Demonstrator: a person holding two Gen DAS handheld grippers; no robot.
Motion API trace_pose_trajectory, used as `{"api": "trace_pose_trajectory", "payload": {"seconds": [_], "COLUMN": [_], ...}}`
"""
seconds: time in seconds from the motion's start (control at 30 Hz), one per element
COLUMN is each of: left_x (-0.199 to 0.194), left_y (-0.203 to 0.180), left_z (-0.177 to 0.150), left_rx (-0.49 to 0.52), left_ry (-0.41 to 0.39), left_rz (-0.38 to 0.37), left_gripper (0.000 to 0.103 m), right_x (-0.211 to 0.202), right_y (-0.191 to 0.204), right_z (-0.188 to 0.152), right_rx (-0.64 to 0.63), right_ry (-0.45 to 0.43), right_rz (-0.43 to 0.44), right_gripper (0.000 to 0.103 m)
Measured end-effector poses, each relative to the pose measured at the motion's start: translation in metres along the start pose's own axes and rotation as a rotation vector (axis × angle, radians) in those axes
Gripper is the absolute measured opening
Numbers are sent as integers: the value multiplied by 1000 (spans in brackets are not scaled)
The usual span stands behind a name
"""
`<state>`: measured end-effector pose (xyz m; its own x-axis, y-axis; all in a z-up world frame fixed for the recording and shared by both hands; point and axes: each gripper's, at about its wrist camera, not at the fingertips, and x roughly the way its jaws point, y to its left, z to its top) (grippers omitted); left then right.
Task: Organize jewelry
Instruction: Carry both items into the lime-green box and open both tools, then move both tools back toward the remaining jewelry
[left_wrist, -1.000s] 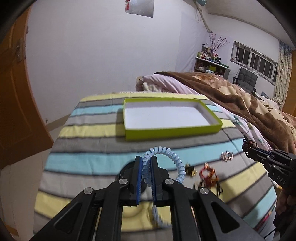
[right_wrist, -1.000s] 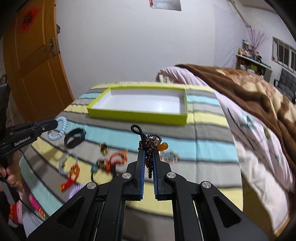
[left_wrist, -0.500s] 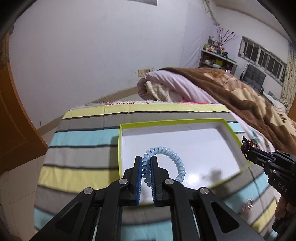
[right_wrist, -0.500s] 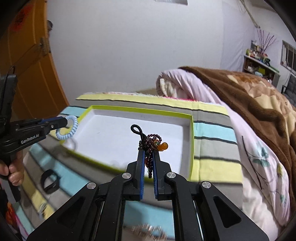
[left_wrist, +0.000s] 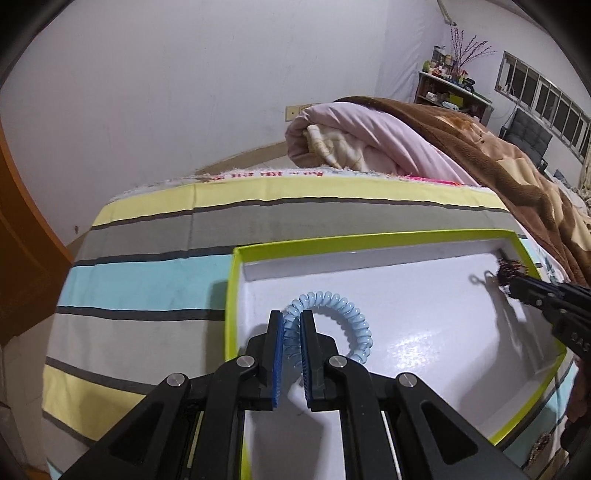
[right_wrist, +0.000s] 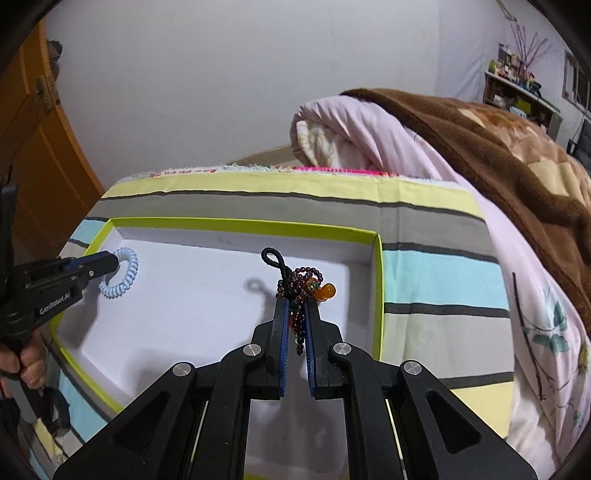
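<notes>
I am holding both grippers over the white tray (left_wrist: 424, 343) at frame centre for dropping: the left gripper (left_wrist: 291, 321) pinching the blue coil (left_wrist: 347, 310), the right gripper (right_wrist: 295, 306) opening around the beads (right_wrist: 301, 282).

One lime-rimmed box (right_wrist: 376, 280) on one striped cloth (right_wrist: 424, 284); two grippers, left (left_wrist: 291, 325) and right (right_wrist: 295, 306); one blue coil bracelet (left_wrist: 343, 310), one dark beaded bracelet (right_wrist: 303, 284), one black band (right_wrist: 61, 410) outside the box
</notes>
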<state>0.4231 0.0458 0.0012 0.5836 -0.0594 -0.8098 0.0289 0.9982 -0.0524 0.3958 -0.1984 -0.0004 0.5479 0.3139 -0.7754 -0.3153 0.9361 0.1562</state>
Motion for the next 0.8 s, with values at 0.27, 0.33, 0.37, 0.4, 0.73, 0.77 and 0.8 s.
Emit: {"api": "trace_pose_trajectory", "payload": {"seconds": [0.27,0.33,0.37,0.4,0.73,0.77,0.8], "left_x": [-17,-32,-41,-48,-136,-142,-148], "left_y": [0,0,1,1,9,9,8], "left_z": [-4,-6,-9,-11,-73,-82,-90], "left_rx": [-22,-19,-18,-18,-16,-15,-14], "left_ry": [-4,-35,-48,-56,-131,-133,-134], "left_rz": [-43,-34,-35,-38,-35,-29,-27], "left_gripper": [10,10,10,10,10,10,10], "right_x": [-17,-31,-39,-46,-140,-146,-152], "right_y": [1,4,6,8,33,35,37], "right_z": [-6,-10,-13,-16,-82,-88,-95], "right_rx": [2,-2,-4,-6,-27,-27,-28], "right_ry": [-27,-49,-60,-70,-176,-178,-179], "right_rz": [10,13,16,19,84,91,94], "right_gripper": [32,32,32,32,32,32,32]}}
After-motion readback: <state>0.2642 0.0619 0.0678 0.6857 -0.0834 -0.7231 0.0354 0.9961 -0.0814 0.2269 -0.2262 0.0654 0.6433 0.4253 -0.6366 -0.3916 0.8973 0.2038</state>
